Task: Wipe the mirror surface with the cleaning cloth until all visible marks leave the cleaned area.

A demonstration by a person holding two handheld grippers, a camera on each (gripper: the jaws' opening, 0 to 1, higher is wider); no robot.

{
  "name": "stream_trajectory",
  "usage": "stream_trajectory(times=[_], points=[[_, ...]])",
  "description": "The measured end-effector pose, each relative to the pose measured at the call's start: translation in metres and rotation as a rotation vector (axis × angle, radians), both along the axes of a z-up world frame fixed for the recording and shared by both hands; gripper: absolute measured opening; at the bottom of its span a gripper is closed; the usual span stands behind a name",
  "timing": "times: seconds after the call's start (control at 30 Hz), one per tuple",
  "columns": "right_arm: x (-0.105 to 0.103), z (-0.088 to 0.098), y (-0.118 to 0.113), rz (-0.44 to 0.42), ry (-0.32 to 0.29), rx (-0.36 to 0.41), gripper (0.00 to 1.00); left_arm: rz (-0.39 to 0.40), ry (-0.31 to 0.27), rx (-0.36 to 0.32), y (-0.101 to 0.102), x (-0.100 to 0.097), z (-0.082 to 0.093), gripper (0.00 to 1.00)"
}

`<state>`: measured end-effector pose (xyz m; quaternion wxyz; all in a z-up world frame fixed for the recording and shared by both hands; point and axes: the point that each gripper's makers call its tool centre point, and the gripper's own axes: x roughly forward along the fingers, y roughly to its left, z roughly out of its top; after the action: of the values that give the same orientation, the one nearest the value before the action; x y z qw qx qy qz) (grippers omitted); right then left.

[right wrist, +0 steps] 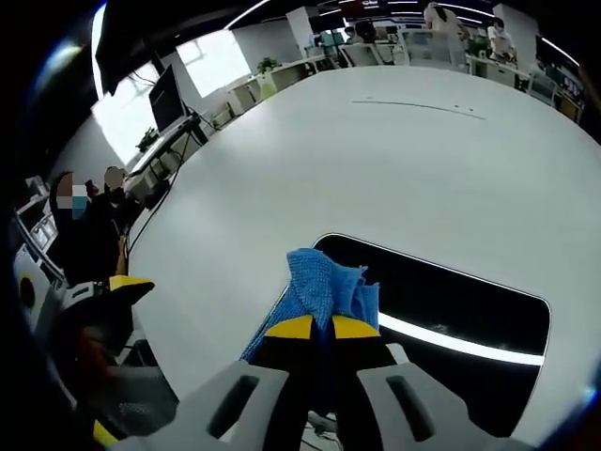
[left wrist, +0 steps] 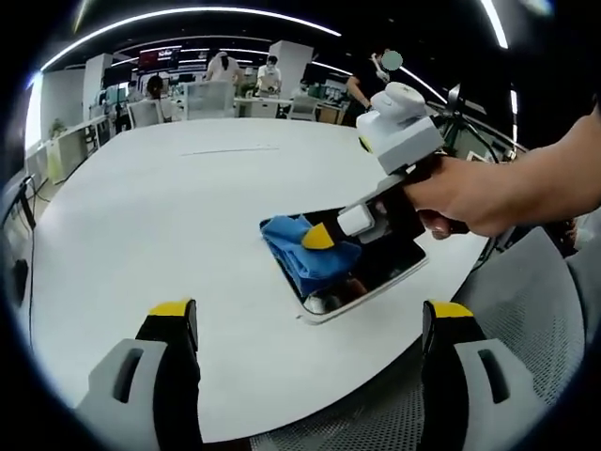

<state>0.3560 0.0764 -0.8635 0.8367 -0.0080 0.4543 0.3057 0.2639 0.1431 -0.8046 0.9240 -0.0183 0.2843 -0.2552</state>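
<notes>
A dark rectangular mirror [right wrist: 451, 305] with a white frame lies flat near the edge of a white table [right wrist: 376, 150]. My right gripper [right wrist: 323, 328] is shut on a blue cleaning cloth [right wrist: 324, 277], which rests on the mirror's left end. In the left gripper view the mirror [left wrist: 390, 263] shows at centre right, with the blue cloth [left wrist: 299, 252] on its near-left corner. There a hand holds the right gripper [left wrist: 321, 237] down on the cloth. My left gripper [left wrist: 311, 312] hovers open over the table edge, holding nothing, a short way from the mirror. The left gripper [right wrist: 99, 310] also appears at the far left.
A grey mesh chair [left wrist: 535, 310] stands just off the table edge beside the mirror. The white table [left wrist: 188, 197] stretches far beyond the mirror. Desks, screens and several people [left wrist: 225, 70] are at the back of the room. Another person [right wrist: 84, 225] sits off the table's side.
</notes>
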Motion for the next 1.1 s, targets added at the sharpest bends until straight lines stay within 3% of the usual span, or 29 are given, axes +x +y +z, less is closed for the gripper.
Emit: stream_trajectory(times=[0.07,0.7,1.1], points=[[0.0,0.0,-0.003,-0.005,-0.001,0.001,0.0,-0.005,0.032,-0.024,-0.002,-0.003,-0.003,0.99],[0.0,0.0,-0.049,-0.052,-0.004,-0.014,0.0,-0.042,0.041,-0.053,-0.009,-0.006,-0.002,0.99],[0.002,-0.001,-0.081,-0.072,-0.007,-0.035,0.0,-0.035,-0.002,-0.039,-0.004,-0.003,0.009,0.99]])
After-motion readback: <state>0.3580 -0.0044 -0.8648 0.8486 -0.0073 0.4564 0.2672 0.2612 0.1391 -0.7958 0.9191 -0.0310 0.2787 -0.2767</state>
